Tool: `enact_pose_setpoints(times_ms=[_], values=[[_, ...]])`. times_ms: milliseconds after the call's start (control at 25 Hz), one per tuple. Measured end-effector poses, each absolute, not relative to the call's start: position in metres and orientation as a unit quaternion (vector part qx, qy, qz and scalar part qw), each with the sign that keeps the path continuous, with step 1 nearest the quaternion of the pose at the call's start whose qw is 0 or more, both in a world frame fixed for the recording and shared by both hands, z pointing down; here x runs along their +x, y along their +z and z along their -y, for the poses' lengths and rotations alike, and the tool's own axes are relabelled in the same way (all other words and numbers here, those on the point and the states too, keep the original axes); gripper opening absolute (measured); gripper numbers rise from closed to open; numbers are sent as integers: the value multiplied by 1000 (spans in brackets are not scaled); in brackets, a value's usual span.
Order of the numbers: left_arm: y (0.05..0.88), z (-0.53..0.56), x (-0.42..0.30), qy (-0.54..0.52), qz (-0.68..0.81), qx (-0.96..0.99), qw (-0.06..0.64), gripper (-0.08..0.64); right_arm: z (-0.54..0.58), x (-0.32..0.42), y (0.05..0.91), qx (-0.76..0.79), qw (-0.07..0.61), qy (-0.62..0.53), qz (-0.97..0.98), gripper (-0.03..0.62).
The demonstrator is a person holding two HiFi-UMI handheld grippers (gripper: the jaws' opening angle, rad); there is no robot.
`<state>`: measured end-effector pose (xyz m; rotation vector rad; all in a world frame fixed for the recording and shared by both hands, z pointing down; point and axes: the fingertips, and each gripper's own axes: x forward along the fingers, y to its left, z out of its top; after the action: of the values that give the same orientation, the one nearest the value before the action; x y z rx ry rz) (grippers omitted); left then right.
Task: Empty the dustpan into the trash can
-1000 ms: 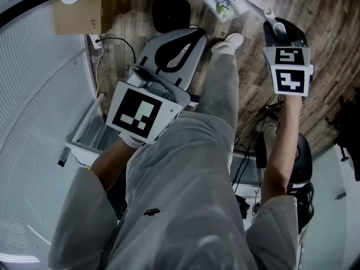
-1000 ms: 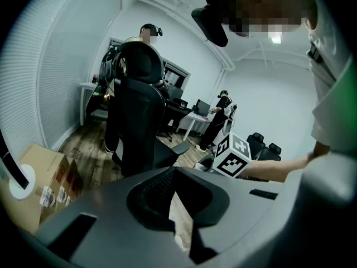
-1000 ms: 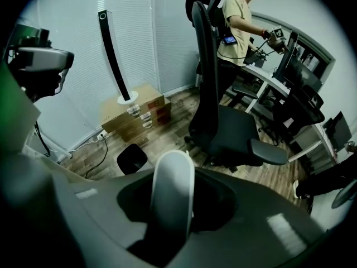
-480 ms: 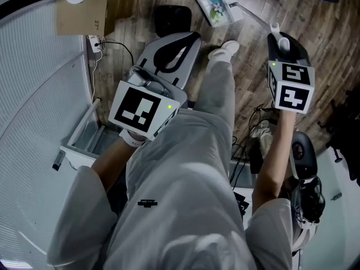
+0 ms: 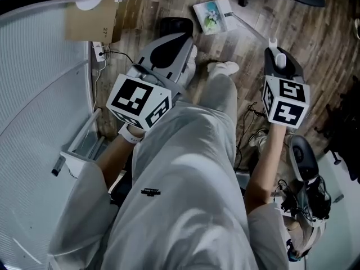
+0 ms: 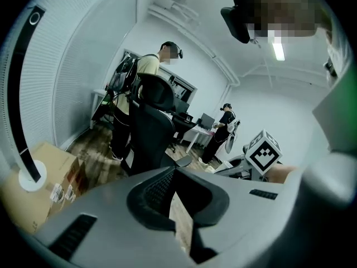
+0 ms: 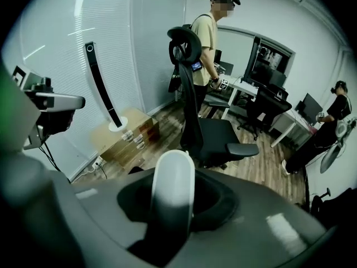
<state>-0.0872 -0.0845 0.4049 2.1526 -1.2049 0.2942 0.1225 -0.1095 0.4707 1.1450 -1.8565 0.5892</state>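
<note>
Right tool (image 5: 279,58): clamped on white handle (image 7: 173,186), presumably the dustpan's, right of white shoe (image 5: 224,67); pan unseen. Left tool (image 6: 177,202): narrowly parted, empty, left of shoe. Dark bin (image 5: 173,22), possibly the trash can, beyond shoe. Risk: handle swivels in grip, spilling sweepings early.

The cardboard box (image 5: 93,24) by the wall bears a small dark print that reads "27"; the booklet (image 5: 212,16) on the floor has a printed cover too small to read; the trousers (image 5: 185,173) carry a small dark logo that cannot be made out; the left marker cube (image 5: 139,101) and the right marker cube (image 5: 286,100) show black-and-white square codes, no letters.
</note>
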Motion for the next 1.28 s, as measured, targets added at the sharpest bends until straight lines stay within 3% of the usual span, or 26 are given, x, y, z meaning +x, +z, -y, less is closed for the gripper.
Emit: enact_pose_setpoints(times_ms=[1280], values=[[314,9,-73,100,584,771,234,0,91,104,342,424,326,164,829,115]])
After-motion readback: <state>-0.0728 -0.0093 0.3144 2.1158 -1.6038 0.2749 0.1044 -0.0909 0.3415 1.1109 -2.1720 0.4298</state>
